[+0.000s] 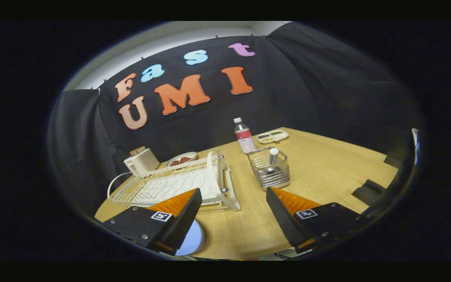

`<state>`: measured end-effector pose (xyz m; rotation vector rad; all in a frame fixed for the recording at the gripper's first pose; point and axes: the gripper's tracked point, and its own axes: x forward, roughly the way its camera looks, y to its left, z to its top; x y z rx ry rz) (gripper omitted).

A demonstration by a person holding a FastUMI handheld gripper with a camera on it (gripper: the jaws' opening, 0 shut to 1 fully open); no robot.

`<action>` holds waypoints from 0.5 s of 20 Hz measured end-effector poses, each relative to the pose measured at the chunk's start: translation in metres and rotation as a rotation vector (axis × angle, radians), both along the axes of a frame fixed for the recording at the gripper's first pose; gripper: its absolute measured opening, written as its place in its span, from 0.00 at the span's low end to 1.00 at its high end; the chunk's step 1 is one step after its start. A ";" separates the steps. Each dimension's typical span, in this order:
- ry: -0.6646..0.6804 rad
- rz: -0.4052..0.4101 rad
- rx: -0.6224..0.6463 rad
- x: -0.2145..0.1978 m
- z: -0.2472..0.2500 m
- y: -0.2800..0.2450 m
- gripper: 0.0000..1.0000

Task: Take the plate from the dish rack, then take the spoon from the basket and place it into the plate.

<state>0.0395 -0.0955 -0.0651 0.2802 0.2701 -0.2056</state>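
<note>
In the gripper view, the tool [233, 207] hangs over a wooden counter [327, 172]. Its two fingers [188, 211] are spread wide apart, with nothing between them.

A pale blue plate [193, 239] lies flat on the counter, low down, partly hidden under the left finger. It is out of the dish rack.

The white dish rack [178, 184] sits just ahead of the left finger, a bit tilted in this view. Its wire slots look bare.

A shiny wire basket [269, 169] stands ahead of the fingers, a little toward the right one. The spoon [273, 156] stands inside the basket, with its handle end poking up over the rim.

Beyond the basket stands a clear bottle [243, 135] with a white cap. Near the bottle lies a small white tray [272, 136] with food in it.

Behind the rack stand a white toaster [141, 159] and a bowl [181, 159] with something red in it. Two dark blocks [368, 190] lie on the counter, far off to the right.
</note>
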 end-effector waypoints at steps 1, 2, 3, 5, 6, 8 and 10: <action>-0.008 -0.019 -0.028 0.003 0.003 -0.008 0.98; -0.015 -0.033 -0.055 0.004 0.006 -0.016 0.98; -0.027 -0.046 -0.082 0.006 0.009 -0.023 0.98; -0.042 -0.071 -0.133 0.012 0.013 -0.035 0.98; -0.047 -0.074 -0.148 0.013 0.014 -0.037 0.98; -0.054 -0.067 -0.168 0.021 0.014 -0.038 0.99; -0.070 -0.072 -0.195 0.030 0.018 -0.041 0.98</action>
